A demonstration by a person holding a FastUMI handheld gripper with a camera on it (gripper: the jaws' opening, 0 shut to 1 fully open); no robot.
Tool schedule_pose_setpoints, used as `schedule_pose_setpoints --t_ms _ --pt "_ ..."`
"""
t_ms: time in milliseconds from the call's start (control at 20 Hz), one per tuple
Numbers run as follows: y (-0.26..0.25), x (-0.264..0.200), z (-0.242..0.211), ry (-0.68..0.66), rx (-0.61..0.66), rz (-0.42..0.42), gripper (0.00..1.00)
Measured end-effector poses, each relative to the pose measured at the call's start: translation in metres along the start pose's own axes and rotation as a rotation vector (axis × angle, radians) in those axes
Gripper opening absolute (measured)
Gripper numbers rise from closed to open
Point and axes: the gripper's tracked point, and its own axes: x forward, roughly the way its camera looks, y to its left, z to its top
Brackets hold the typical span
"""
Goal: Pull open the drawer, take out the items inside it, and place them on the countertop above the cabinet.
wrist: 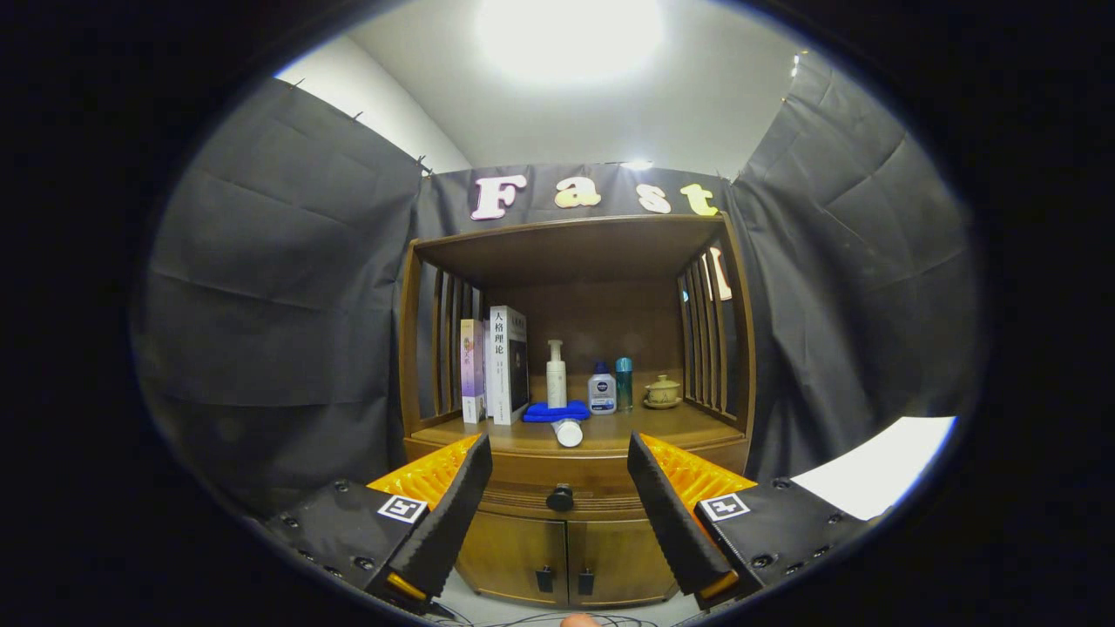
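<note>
The gripper is facing the wooden cabinet from a short way off, its fingers standing wide apart and gripping nothing, with the drawer sitting closed and its round dark knob showing between them. On the countertop beyond, a small white bottle is lying on its side near the front edge, a blue cloth is lying just behind it, and books are standing at the left. A white pump bottle, a clear bottle with a blue cap, a teal can and a lidded ceramic cup are standing farther back toward the right.
</note>
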Motion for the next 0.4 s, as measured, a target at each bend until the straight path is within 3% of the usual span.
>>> schedule_pose_setpoints --t_ms 400 --pt "0.0050 0.0006 -0.0045 0.009 -0.003 0.015 0.98"
